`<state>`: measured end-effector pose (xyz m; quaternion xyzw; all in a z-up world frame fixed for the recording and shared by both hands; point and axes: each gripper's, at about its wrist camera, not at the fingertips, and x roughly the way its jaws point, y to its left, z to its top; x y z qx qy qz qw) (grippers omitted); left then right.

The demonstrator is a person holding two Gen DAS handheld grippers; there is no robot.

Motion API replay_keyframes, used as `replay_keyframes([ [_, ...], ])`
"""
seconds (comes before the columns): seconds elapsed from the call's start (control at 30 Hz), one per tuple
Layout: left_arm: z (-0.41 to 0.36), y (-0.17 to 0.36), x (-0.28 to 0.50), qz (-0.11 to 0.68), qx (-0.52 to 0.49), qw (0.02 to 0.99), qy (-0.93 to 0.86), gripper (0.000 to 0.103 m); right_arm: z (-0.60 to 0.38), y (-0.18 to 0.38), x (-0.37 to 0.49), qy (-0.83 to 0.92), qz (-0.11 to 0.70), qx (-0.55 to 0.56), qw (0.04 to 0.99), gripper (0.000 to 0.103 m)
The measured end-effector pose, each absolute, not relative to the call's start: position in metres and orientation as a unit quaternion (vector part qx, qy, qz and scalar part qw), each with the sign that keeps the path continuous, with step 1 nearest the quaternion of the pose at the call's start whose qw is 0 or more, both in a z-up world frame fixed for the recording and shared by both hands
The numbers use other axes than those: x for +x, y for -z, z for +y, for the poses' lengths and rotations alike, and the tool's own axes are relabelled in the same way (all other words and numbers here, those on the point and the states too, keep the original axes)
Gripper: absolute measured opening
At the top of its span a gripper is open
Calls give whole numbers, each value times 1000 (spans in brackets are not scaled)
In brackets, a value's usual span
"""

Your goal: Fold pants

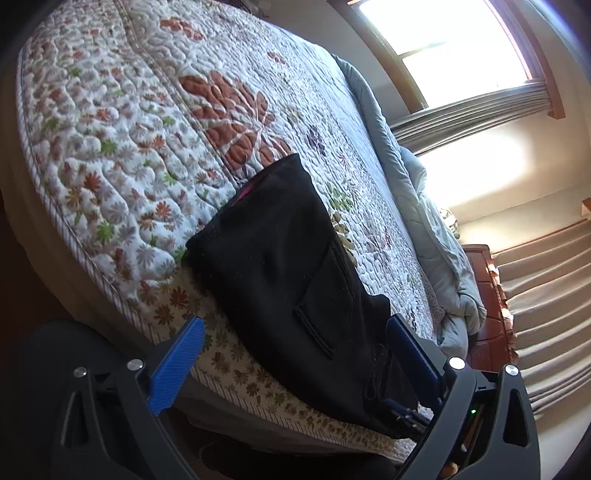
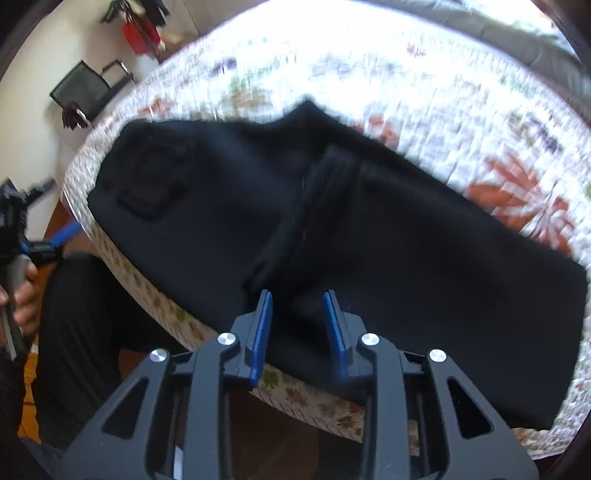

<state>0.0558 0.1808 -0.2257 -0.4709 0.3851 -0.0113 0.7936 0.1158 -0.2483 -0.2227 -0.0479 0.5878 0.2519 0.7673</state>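
Note:
Black pants (image 2: 332,229) lie folded on the floral quilt of the bed (image 2: 461,122), near its front edge, with a back pocket showing at the left. In the left wrist view the pants (image 1: 288,280) reach toward the quilt's edge. My left gripper (image 1: 295,332) is open, its blue fingers (image 1: 177,362) wide apart on either side of the pants' near end, not gripping. It also shows in the right wrist view (image 2: 55,236), off the bed's left edge. My right gripper (image 2: 297,306) is open and empty just above the pants' near edge.
A grey duvet (image 1: 417,221) is bunched along the far side of the bed. A wooden dresser (image 1: 491,314), a window and curtains stand beyond. A black chair (image 2: 88,88) and a red bag (image 2: 140,33) stand on the floor at the left. The person's leg (image 2: 74,332) is beside the bed.

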Motion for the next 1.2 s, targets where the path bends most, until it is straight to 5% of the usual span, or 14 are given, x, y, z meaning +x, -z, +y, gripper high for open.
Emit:
replay_keyframes([
  [0.2, 185, 229, 66, 395, -499, 771, 5, 99, -250, 209, 105, -274, 571, -50, 772, 33],
  [0.4, 187, 244, 77, 414, -503, 759, -14, 99, -359, 165, 118, -180, 531, 37, 827, 35],
  [0.8, 185, 250, 86, 409, -519, 749, -45, 99, -452, 218, 106, -92, 584, 75, 803, 25],
  [1.2, 196, 268, 92, 379, -570, 726, -67, 99, -387, 136, 167, -267, 568, 39, 777, 53],
])
